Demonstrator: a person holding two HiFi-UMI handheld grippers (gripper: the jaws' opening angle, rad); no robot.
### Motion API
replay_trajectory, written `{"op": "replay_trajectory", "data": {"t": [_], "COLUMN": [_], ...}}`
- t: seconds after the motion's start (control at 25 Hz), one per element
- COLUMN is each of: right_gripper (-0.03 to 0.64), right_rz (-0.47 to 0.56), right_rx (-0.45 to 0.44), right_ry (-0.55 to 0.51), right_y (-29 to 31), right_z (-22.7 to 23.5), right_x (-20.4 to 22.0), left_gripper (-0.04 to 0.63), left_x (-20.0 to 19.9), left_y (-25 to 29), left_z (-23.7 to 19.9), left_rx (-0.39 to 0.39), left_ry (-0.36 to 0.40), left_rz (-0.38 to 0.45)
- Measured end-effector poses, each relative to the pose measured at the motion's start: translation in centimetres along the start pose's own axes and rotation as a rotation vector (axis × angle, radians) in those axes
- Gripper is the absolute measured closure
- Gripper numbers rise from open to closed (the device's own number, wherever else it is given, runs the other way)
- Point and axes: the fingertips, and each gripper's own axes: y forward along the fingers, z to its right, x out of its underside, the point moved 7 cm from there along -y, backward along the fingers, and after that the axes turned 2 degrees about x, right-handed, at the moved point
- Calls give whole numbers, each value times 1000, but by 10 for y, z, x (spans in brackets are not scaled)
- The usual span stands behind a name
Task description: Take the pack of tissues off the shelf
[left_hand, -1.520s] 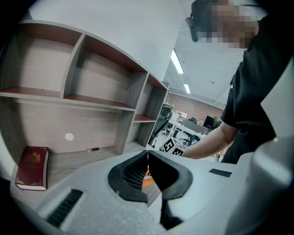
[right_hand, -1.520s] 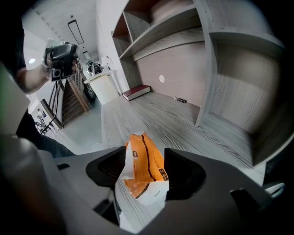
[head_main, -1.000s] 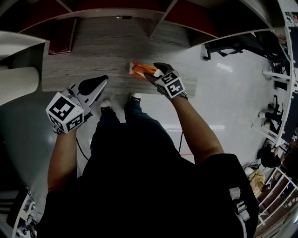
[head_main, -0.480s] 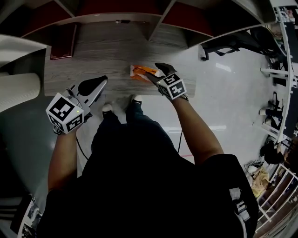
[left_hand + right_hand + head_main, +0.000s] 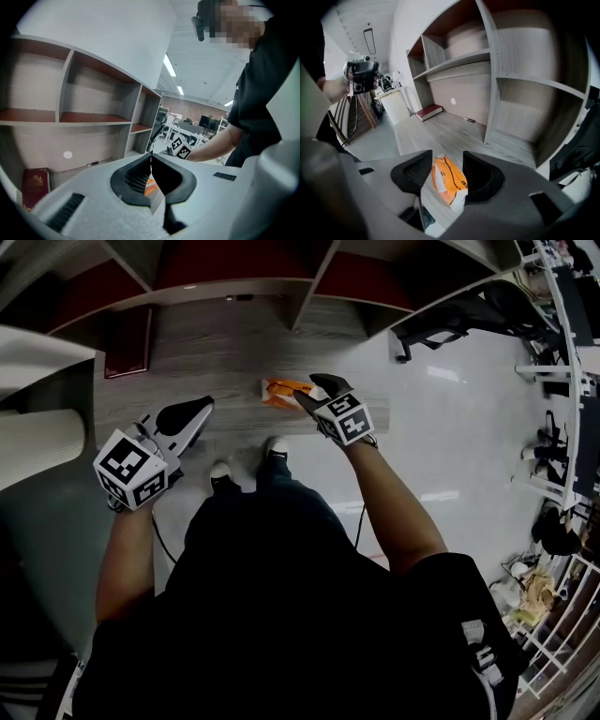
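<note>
An orange and white pack of tissues (image 5: 278, 390) lies flat near the front edge of the grey wood shelf board (image 5: 216, 352). My right gripper (image 5: 303, 393) reaches in over it from the right. In the right gripper view the pack (image 5: 447, 180) sits between the two dark jaws of that gripper (image 5: 446, 174), which are closing, one on each long side. My left gripper (image 5: 204, 409) hangs at the board's front edge, left of the pack, jaws together and empty. From the left gripper (image 5: 151, 157) a sliver of the orange pack (image 5: 150, 186) shows below the closed jaws.
A dark red book (image 5: 127, 329) lies at the board's back left, also in the right gripper view (image 5: 429, 111). A small dark object (image 5: 469, 120) rests near the back wall. Upright dividers (image 5: 492, 79) split the shelf above. An office chair (image 5: 459, 320) stands to the right.
The right gripper's jaws have drawn nearer together around the pack, which still lies in the same spot. The left gripper has hardly moved.
</note>
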Motion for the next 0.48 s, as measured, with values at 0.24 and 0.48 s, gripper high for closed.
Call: {"op": "replay_trajectory", "data": {"t": [0.24,0.48], "right_gripper": [431,440], "right_rz": [23,79], "right_rx": [38,96], "right_ry": [27,81], "right_y": [-13,-33], "right_z": [-8,-19], "right_x": [-7,-12], "left_gripper": [577,577], "left_x": [-8,-11], "left_y": [-15,-31], "left_z": [0,-2], "left_rx": [21,41], "left_ry": [25,51], "left_rz": [4,8]}}
